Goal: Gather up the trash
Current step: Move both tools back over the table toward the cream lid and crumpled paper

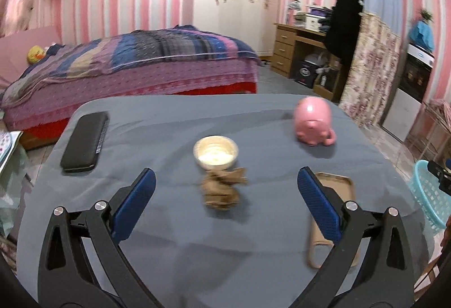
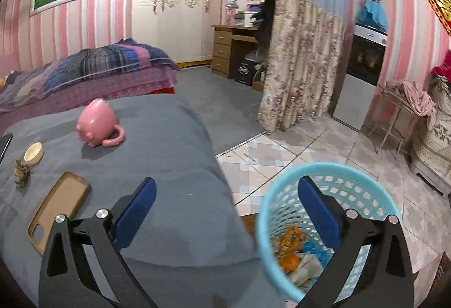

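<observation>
Pickup step: left gripper spread, framing crumpled brown paper wad; right gripper spread, empty, above blue basket. Next: lower, pinch wad.

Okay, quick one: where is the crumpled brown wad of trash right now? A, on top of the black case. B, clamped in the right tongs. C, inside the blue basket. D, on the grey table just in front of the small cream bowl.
D: the crumpled brown wad lies on the grey table right next to the small cream bowl, between the open fingers of the left tongs but not gripped.
</observation>
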{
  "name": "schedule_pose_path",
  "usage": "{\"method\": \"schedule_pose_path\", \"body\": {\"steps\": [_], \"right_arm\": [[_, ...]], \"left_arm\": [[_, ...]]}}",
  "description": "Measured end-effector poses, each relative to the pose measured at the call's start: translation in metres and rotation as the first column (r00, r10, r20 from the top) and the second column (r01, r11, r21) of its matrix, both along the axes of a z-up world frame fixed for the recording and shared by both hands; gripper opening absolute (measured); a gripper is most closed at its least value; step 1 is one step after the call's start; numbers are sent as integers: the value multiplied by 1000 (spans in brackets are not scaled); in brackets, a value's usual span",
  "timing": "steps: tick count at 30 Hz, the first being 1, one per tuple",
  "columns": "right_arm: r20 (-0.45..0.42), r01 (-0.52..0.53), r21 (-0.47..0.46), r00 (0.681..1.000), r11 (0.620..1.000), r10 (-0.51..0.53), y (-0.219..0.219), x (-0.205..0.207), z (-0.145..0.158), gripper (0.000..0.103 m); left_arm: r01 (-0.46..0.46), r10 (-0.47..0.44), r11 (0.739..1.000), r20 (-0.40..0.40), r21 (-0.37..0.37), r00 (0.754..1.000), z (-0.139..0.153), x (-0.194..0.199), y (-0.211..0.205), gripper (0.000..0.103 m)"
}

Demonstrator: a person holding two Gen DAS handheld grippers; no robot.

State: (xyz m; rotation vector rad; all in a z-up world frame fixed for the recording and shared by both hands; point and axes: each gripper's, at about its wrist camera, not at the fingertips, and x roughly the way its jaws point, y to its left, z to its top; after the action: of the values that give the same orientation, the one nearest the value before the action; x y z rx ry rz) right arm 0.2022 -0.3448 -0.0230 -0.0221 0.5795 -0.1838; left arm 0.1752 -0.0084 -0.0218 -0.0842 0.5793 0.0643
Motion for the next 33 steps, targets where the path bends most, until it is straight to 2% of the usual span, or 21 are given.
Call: {"method": "schedule_pose_path", "body": {"steps": [8,14,21,26,33], "right_arm": [[-12,-103,4,995,995,103,49,10,-8,98],[-36,-209,40,977,977,210,93,14,-15,98],[-88,-343,55,934,938,346,160,27,-31,98],[-103,-441,106,887,891,451,215,50,-30,98],[-137,-541,93,825,836,548,285,71,-36,98]], "left_arm": [[-81,82,997,-20,13,996,-11,-7,54,97],[-127,127,992,-45,7,991,-24,-14,88,97],[-155,156,988,-74,17,985,-34,-17,118,97],[-185,187,982,-70,30,980,-34,-22,142,97],[-228,231,973,-72,41,970,-35,-26,181,97]]}}
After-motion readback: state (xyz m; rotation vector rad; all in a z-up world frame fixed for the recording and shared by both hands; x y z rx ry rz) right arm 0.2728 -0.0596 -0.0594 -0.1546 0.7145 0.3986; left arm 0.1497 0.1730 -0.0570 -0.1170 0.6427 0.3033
